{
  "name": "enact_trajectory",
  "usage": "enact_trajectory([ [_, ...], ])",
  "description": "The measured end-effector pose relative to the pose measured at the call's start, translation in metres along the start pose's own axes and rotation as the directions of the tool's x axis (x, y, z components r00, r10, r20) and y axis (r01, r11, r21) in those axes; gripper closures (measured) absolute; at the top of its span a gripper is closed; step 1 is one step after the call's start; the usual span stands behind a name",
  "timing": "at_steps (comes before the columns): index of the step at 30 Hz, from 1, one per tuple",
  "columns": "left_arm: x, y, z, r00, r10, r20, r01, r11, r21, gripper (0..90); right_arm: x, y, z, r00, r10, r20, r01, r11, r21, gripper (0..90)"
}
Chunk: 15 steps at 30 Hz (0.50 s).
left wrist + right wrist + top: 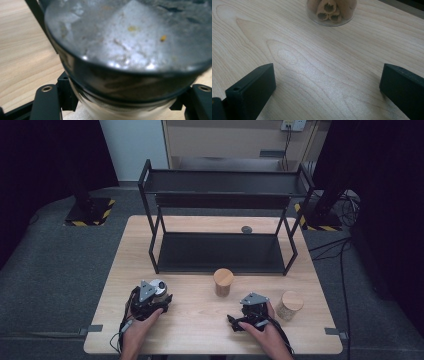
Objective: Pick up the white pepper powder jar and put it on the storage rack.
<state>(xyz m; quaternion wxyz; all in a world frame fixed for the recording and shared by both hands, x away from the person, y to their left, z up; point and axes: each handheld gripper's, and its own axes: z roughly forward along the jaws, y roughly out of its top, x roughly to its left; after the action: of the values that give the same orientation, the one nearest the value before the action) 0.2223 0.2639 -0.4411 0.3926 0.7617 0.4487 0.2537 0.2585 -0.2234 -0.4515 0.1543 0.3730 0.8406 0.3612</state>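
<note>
Our left gripper (156, 299) pinching the metal-lidded jar (159, 287) lower left, right gripper (248, 314) spread over bare table (200, 320), rack (220, 252) well beyond.

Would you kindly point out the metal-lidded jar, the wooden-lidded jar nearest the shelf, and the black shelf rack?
metal-lidded jar (130, 47), left gripper view, on its grey lid top.
wooden-lidded jar (223, 276), high view, on its wooden lid.
black shelf rack (220, 252), high view, on its bare lower shelf.
</note>
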Motion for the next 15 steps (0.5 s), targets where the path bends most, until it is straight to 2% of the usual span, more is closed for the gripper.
enact_trajectory([
  [3, 0.001, 0.004, -0.001, 0.9997, 0.016, 0.017, -0.016, 0.9999, -0.005, 28.7, 0.000, 0.000, 0.000, 1.0000, 0.000, 0.000, 0.000, 1.000, 0.000, 0.4],
  [15, 0.001, 0.012, -0.001, 0.9980, 0.040, 0.049, -0.040, 0.9991, -0.016, 28.7, 0.000, 0.000, 0.000, 1.0000, 0.000, 0.000, 0.000, 1.000, 0.000, 0.4],
])
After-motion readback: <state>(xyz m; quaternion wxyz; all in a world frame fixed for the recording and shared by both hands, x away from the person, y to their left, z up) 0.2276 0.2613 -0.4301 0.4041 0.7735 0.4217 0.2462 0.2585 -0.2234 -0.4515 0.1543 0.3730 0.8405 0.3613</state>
